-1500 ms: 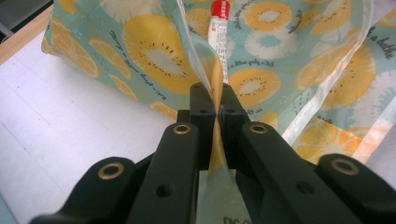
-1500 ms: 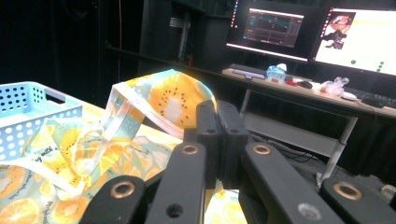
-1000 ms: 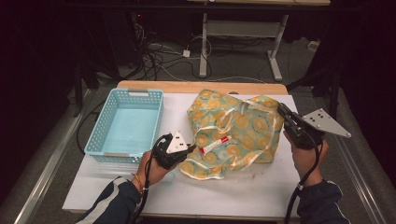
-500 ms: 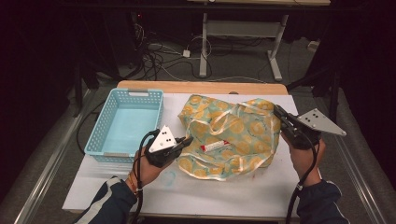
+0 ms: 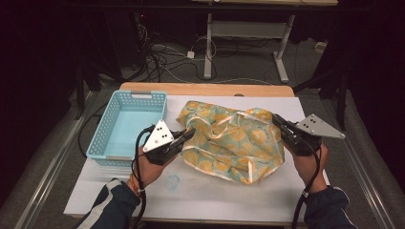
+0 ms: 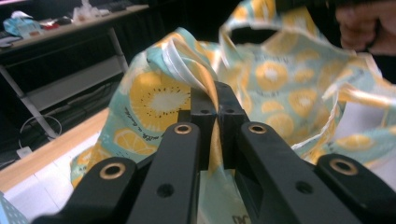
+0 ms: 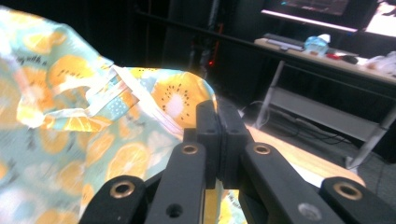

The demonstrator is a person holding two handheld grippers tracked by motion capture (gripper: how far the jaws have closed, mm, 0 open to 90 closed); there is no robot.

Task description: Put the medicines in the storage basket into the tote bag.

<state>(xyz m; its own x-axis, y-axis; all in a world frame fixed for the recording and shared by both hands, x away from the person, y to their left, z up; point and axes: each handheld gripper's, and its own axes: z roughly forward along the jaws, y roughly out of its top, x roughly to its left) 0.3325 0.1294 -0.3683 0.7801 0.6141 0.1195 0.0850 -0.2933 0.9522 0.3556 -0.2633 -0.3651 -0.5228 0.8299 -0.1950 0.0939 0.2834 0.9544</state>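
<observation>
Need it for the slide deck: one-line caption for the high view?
Each hand-held gripper, left and right, clamps an edge of the citrus-print fabric beside a blue basket.

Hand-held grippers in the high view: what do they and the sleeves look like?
Both the left hand-held gripper and right hand-held gripper are black, each topped by a grey three-cornered plate with dark dots and trailing a black cable. The sleeves are dark blue, the left one white-striped.

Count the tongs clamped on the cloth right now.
2. The left tongs pinch the cloth at its left edge, near the basket. The right tongs pinch its right edge. Both are shut on fabric, with the cloth between them.
</observation>
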